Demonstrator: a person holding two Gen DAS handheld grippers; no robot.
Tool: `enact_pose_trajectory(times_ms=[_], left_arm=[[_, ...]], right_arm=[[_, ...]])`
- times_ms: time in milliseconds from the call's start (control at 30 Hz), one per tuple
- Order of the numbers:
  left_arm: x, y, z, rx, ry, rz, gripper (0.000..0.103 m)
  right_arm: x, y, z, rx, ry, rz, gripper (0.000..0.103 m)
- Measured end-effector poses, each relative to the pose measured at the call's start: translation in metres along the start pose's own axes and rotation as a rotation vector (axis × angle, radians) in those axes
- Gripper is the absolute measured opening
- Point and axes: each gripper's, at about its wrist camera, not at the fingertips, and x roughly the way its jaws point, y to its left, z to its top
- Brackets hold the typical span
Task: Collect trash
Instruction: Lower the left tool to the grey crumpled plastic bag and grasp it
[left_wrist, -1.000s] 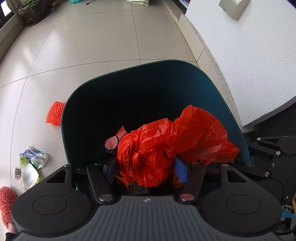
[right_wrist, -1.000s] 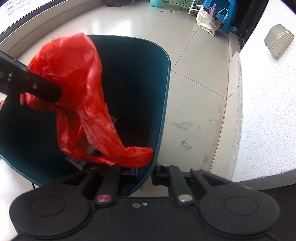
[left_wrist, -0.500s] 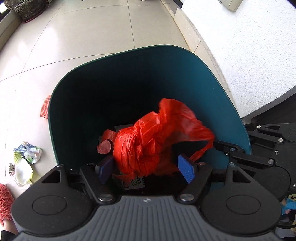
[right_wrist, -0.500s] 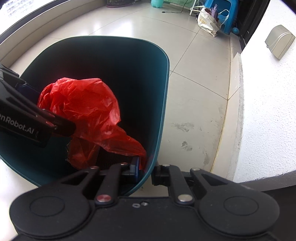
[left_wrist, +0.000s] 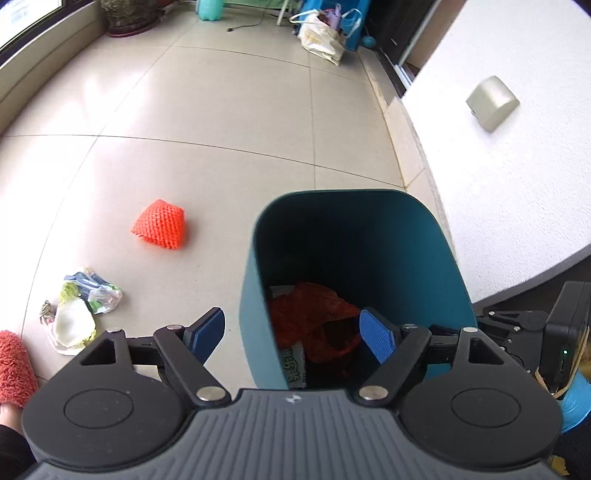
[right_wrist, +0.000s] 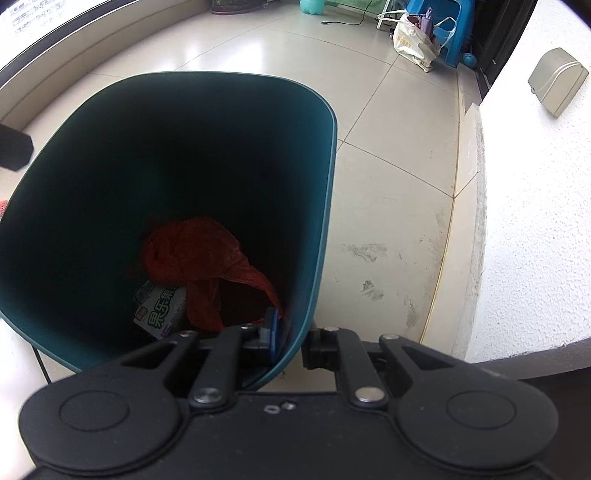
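Setting: a residential balcony or sunroom. Indicators: glossy tiled floor (left_wrist: 221, 122), white textured wall (left_wrist: 517, 184) at 3 o'clock with a covered outlet box (left_wrist: 493, 102), and a low window ledge (left_wrist: 40, 62) at 10 o'clock. At 12 o'clock stand a potted plant (left_wrist: 127, 16), a shopping bag (left_wrist: 319, 37) and a blue plastic stool (right_wrist: 456, 33).

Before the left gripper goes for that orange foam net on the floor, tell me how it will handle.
The orange foam net looks like open mesh foam, so probably very light and squashy; the pads would likely compress it. It lies flat-based on the smooth tiled floor, so it should not roll, though a push may slide it. Its ribbed surface probably grips well.
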Motion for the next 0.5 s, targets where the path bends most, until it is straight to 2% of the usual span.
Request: enact_pose_trajectory(times_ms=[100,233,400,500], left_arm=[[-0.004,0.041,0.005,-0.071,0.003,0.048,0.080],[0.011,0.089,-0.009,-0.178,0.073,0.107,0.080],[0.067,0.116,-0.045,-0.299,0.194,0.187,0.080],[0.115,0.130,-0.068,-0.371,0.290,0.199,0.080]], right_arm=[[0.000,0.000,0.000,0.001,0.001,0.000,0.012],[0.000,0.000,0.000,0.000,0.001,-0.001,0.012],[0.001,0.000,0.000,0.003,0.002,-0.001,0.012],[0.001,0.001,0.000,0.000,0.002,-0.006,0.012]])
